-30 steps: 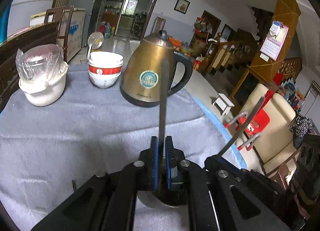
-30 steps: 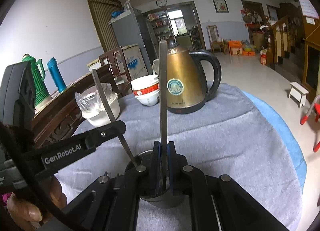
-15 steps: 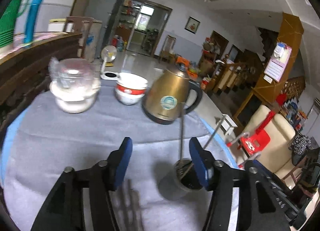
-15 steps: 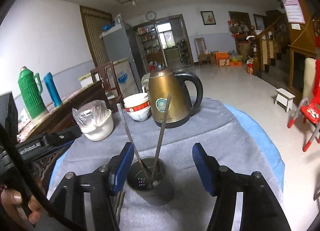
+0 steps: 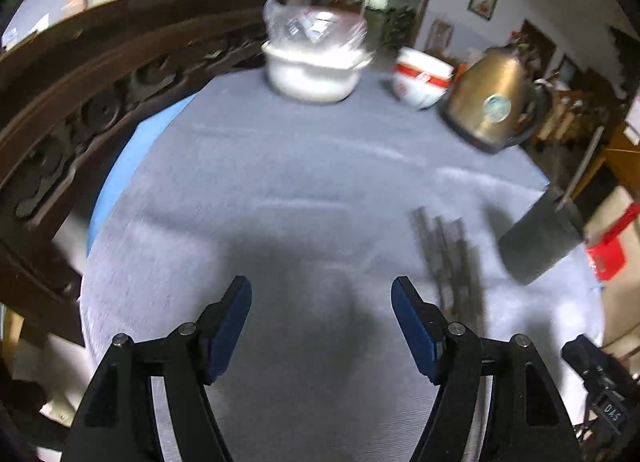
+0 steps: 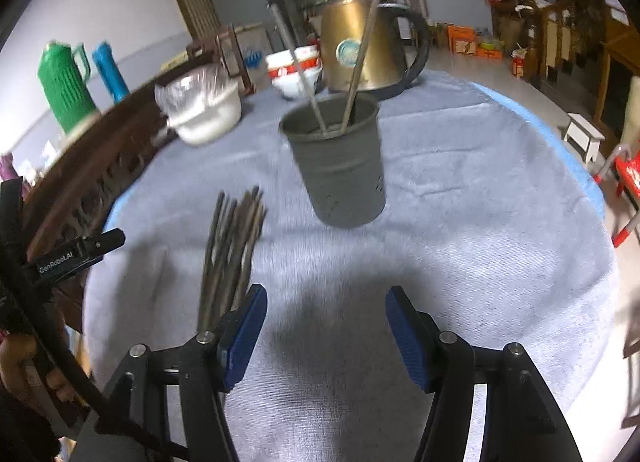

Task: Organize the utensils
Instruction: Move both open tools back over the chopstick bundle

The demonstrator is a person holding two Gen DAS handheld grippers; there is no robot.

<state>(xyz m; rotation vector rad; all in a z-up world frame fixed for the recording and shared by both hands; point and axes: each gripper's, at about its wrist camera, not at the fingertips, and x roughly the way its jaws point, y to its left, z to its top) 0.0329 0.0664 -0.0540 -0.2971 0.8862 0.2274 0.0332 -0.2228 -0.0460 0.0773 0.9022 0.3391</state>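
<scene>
A grey metal utensil holder (image 6: 340, 165) stands upright on the grey cloth, with two metal chopsticks (image 6: 362, 57) leaning in it. Several loose chopsticks (image 6: 232, 250) lie in a bundle on the cloth to its near left. My right gripper (image 6: 326, 302) is open and empty, its left finger (image 6: 244, 334) just beside the near ends of the bundle. In the left wrist view the holder (image 5: 540, 238) and the bundle (image 5: 452, 262) sit blurred at the right. My left gripper (image 5: 320, 294) hangs over bare cloth, its jaws opening with nothing between them.
At the back of the table (image 5: 280, 165) stand a brass kettle (image 6: 360, 45), stacked red-and-white bowls (image 6: 294, 69) and a white pot under plastic wrap (image 6: 204, 109). A dark carved wooden rail (image 5: 80, 101) runs along the left edge. A hand (image 6: 16, 362) holds the left gripper's body.
Both grippers let go of a chopstick in the holder, opened and drew back and down. The left one swung left, so the holder now sits at its right.
</scene>
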